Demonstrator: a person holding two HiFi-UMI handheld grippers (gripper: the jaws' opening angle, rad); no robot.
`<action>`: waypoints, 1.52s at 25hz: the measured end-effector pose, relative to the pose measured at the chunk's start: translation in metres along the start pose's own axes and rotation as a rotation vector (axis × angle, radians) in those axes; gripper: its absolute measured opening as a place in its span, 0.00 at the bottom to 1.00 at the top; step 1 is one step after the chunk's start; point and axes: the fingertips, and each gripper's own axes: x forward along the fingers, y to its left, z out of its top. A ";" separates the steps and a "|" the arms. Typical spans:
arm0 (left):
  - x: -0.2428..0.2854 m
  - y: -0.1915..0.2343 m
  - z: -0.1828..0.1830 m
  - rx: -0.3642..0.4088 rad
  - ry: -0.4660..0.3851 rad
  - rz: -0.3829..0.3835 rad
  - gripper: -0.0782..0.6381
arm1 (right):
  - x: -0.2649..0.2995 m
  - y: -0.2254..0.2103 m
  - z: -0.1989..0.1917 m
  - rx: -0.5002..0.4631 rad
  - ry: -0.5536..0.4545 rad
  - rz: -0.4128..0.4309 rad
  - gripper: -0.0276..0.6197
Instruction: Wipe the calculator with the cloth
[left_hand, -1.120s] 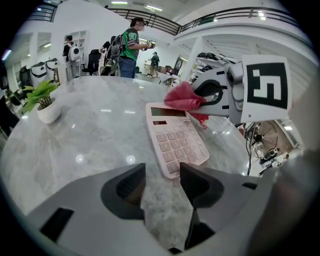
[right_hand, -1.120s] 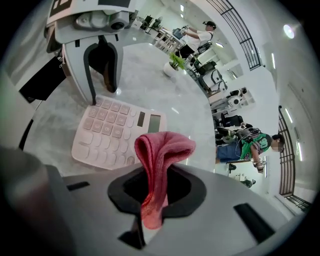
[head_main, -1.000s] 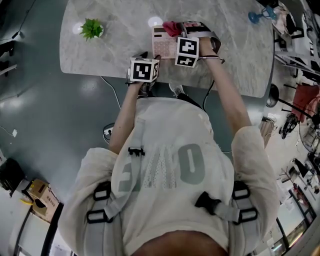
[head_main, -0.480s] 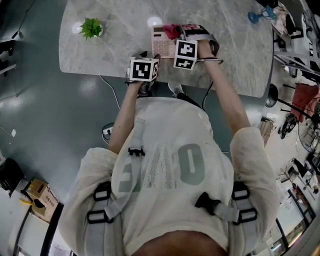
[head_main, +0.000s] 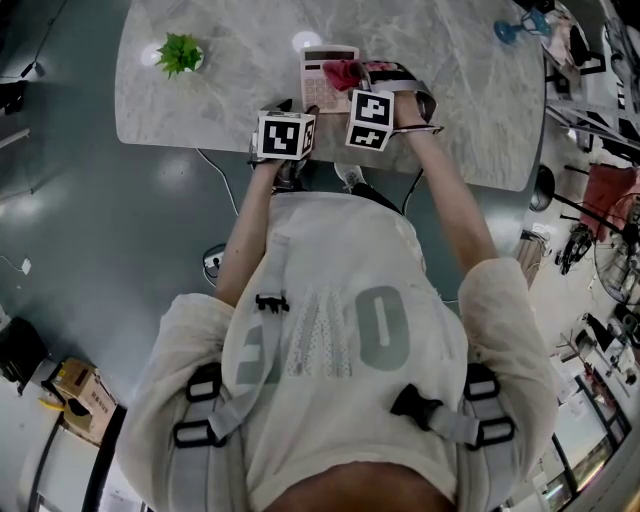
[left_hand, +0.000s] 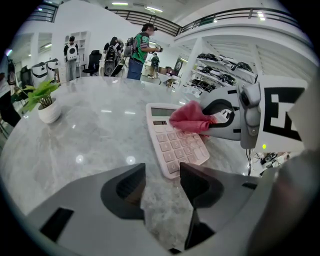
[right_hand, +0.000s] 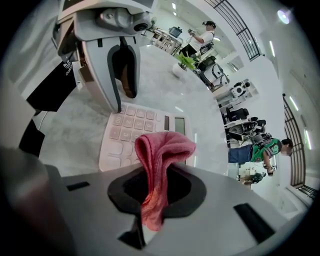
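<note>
A pale pink calculator (head_main: 322, 72) lies flat on the marble table (head_main: 200, 100), keys up. In the head view my right gripper (head_main: 358, 76) is over its right side, shut on a folded red cloth (head_main: 343, 72) that rests on the keys. The right gripper view has the cloth (right_hand: 161, 152) pinched between the jaws of my right gripper (right_hand: 155, 187), drooping onto the calculator (right_hand: 131, 131). My left gripper (left_hand: 162, 186) stands open and empty just short of the calculator's (left_hand: 172, 142) near edge. From that view the cloth (left_hand: 189, 119) covers the upper keys.
A small potted plant (head_main: 181, 54) stands at the table's far left, also visible as the plant (left_hand: 44, 102) in the left gripper view. A blue object (head_main: 515, 30) sits at the table's far right. People and shelves fill the room beyond.
My right gripper has drawn the cloth back towards the person over the calculator's keys. The left gripper has stayed where it was.
</note>
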 end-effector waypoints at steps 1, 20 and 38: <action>0.000 0.000 0.000 0.001 -0.001 0.000 0.42 | 0.000 0.001 0.000 0.004 0.000 -0.001 0.13; 0.002 0.001 0.001 0.000 -0.006 -0.006 0.42 | -0.017 0.044 0.006 -0.004 -0.036 0.114 0.13; 0.001 0.000 0.000 0.006 0.012 -0.012 0.41 | -0.035 0.094 0.013 0.026 -0.056 0.168 0.13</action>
